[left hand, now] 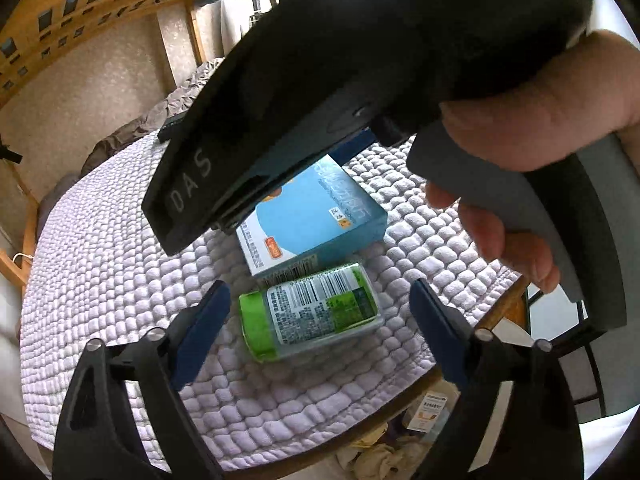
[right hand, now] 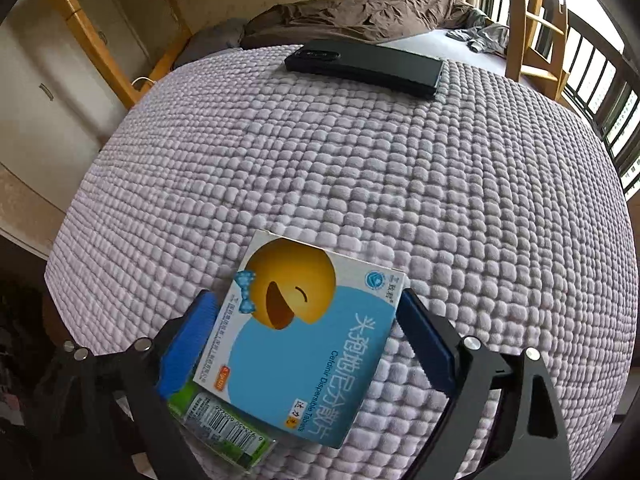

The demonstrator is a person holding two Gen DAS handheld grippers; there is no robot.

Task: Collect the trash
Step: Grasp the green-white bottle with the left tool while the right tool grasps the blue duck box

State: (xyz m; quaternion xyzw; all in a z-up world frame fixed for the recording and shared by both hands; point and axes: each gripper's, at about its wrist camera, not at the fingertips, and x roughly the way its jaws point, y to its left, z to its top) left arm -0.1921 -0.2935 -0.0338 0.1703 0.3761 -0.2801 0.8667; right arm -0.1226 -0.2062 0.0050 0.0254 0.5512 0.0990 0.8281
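Both jaws apart: left gripper (left hand: 316, 312) around bottle (left hand: 312, 314), right gripper (right hand: 308, 344) seemingly touching box (right hand: 304, 340).

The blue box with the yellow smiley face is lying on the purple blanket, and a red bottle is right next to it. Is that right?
Almost. The bottle beside the blue box is green, not red: green cap and green label with a barcode. The left wrist view shows it lying on its side against the box on the purple blanket.
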